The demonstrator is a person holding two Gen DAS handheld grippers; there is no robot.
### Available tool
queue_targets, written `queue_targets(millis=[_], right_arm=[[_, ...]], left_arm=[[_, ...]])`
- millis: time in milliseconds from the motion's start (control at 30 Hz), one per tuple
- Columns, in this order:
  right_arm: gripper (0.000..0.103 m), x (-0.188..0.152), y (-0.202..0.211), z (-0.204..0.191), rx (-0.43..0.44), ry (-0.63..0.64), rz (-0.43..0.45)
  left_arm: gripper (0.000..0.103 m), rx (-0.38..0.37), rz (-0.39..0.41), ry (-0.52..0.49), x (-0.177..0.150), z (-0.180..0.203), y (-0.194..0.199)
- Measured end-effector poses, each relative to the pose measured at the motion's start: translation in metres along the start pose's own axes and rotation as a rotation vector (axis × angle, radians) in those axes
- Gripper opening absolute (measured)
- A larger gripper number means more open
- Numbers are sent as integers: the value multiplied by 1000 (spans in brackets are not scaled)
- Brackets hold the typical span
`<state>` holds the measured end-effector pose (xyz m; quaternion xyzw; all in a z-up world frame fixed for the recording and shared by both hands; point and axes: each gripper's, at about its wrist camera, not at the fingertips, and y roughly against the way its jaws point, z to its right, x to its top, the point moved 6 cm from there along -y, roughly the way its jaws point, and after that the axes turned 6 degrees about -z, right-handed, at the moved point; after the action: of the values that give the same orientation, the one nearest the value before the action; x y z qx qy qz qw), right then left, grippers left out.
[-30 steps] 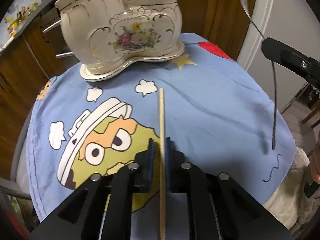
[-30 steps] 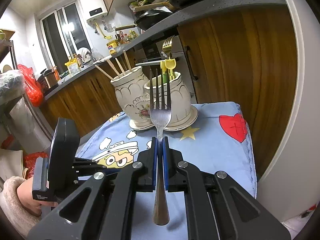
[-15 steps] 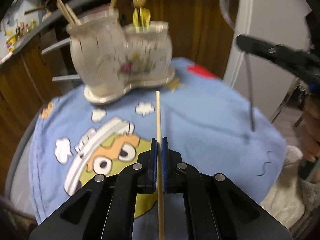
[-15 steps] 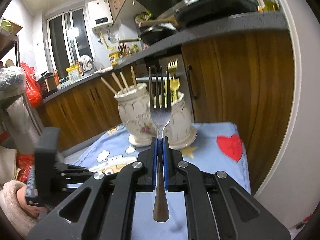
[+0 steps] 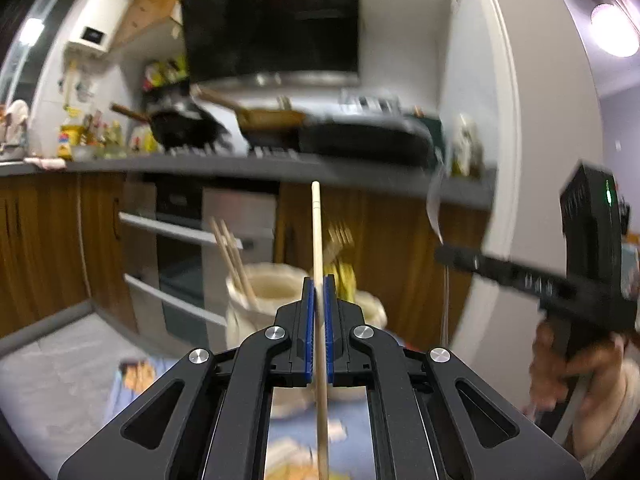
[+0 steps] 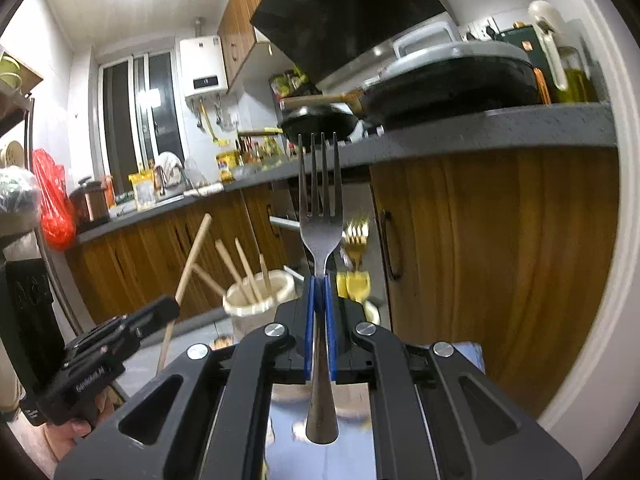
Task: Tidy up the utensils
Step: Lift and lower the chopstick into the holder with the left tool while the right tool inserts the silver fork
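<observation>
The left claw (image 5: 318, 292) is shut tight on a chopstick (image 5: 317, 232). The stick is long, thin & pale wood, w/ a blunt tip that points up past the blue pads (image 5: 308, 320). It runs straight down between them and out the bottom. The right claw (image 6: 319, 296) is shut on a fork (image 6: 321, 236). The fork is shiny grey metal w/ four long tines pointing up, and its round handle end hangs low between the black arms. Both things are up in the air, not on the surface (image 5: 360, 424), which has a blue cloth w/ a cartoon on it. Just past the claws sits a cream holder (image 6: 256, 300) w/ two cups side by side. The left cup has more pale chopsticks (image 6: 244, 268) leaning in it. The right cup (image 5: 370, 312) has yellow-gold forks (image 6: 356, 236) poking out. From the right view you can see the left claw (image 6: 170, 308) w/ its stick tilted, near the left cup. A hand (image 5: 560, 364) holds the right claw's grip at the side of the left view. Left view is blurry.
</observation>
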<state>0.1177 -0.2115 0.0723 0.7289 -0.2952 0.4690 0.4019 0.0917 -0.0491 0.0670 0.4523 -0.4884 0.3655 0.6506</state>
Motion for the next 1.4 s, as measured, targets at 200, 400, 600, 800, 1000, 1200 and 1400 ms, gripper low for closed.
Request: queue_targets(millis=[200, 400, 600, 800, 1000, 1200, 1400], right_arm=[[5, 20, -23, -1, 11, 36, 68], [5, 33, -43, 8, 32, 35, 95], [5, 37, -61, 8, 61, 43, 102], [5, 28, -74, 9, 74, 58, 73], [5, 20, -81, 10, 85, 58, 36], [5, 14, -82, 10, 86, 65, 10], [5, 2, -81, 9, 85, 77, -26]], left_arm=[[5, 2, 110, 67, 40, -12, -24], [5, 8, 170, 61, 67, -5, -53], [5, 97, 181, 20, 75, -7, -83], [5, 141, 164, -24, 67, -12, -100], [5, 141, 141, -62, 53, -12, -99], [5, 116, 126, -112, 45, -8, -82], [5, 117, 60, -123, 33, -8, -70]])
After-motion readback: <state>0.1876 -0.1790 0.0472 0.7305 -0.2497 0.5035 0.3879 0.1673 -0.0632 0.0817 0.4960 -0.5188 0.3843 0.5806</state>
